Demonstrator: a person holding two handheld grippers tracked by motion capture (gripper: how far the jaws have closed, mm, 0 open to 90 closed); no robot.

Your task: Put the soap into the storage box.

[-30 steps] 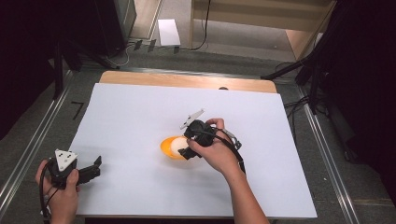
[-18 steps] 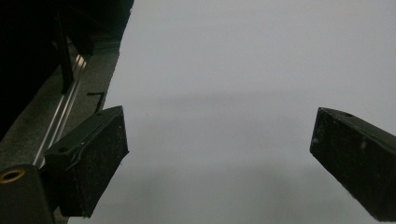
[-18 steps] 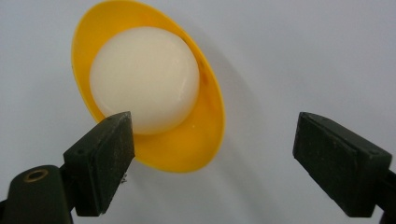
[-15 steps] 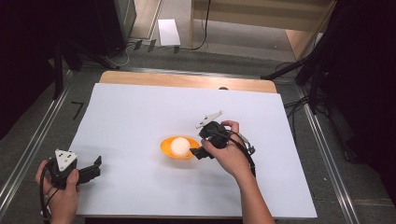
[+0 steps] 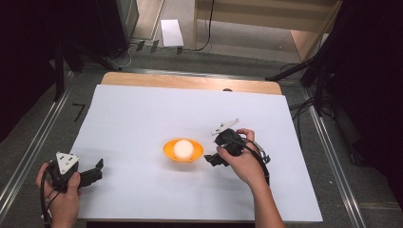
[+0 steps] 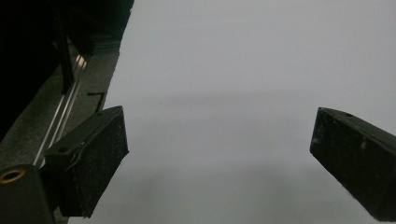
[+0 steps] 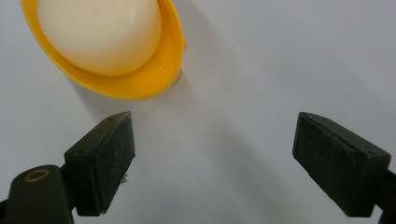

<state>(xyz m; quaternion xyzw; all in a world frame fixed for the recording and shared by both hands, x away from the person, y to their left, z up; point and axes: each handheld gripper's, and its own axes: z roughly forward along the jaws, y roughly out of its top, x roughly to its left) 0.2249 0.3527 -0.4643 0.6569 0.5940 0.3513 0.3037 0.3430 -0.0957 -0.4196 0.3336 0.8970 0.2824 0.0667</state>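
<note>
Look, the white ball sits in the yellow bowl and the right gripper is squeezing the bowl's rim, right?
Not quite. The white ball does sit in the yellow bowl, but the right gripper is open and apart from the rim, over bare paper, as the right gripper view shows.

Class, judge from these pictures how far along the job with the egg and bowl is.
Done: the egg sits in the orange bowl. In hand: nothing; the right gripper is open beside the bowl, apart from it, and the left gripper is open near the table's corner. Left: apparently only moving away.
</note>
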